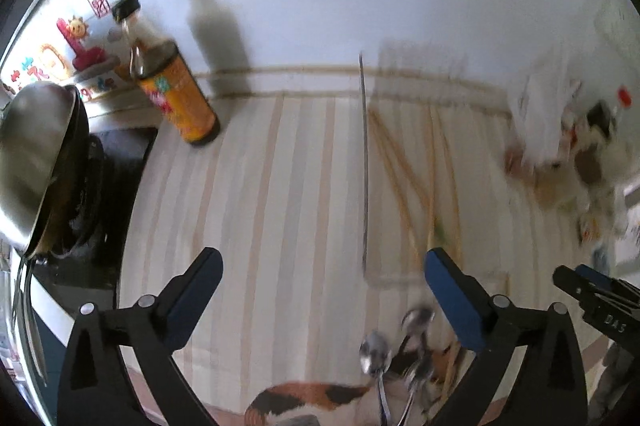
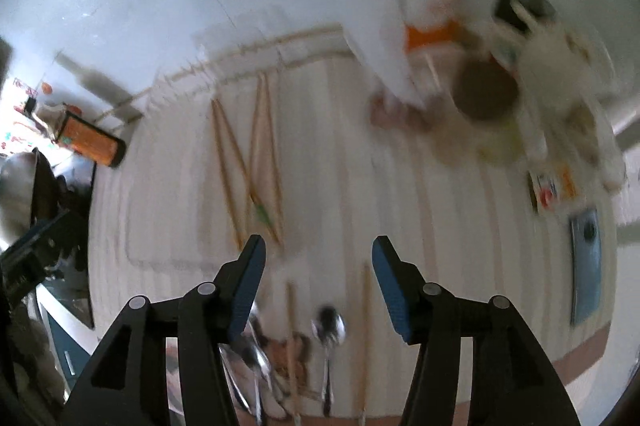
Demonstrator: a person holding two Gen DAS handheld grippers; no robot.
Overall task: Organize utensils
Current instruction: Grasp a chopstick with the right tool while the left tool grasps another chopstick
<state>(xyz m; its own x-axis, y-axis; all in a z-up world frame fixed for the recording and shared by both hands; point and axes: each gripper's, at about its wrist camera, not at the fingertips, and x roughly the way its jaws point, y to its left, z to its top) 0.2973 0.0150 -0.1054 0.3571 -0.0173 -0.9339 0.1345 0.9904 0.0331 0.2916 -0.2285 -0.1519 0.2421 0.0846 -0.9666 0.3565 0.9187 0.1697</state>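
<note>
1. Metal spoons point(image 2: 329, 330) are seen lying on the striped cloth point(image 1: 248, 186), at its near edge, just below the right gripper point(image 2: 318, 260); a judgement is made that they are light, stiff and slippery, so the narrow handle is best taken across its width, not the rounded bowl.
2. Wooden chopsticks point(image 2: 256, 162) are scattered further up the striped cloth, towards the wall; some cross one another. They are judged to be light, rigid and prone to rolling, and are best pinched near mid-length.
3. More chopsticks point(image 2: 366, 326) lie beside the spoons at the near edge of the striped cloth.
4. The spoons are shiny and silver with oval bowls; the chopsticks are pale tan, one with a green mark. Much is blurred.
5. The right gripper is held spread wide, nothing between its blue pads point(image 2: 390, 286).
6. The left gripper point(image 1: 320, 290) is likewise spread apart and empty, above the near part of the striped cloth, with the spoons just beneath it.
7. An orange-labelled bottle point(image 1: 176, 94) stands at the far left corner of the striped cloth.
</note>
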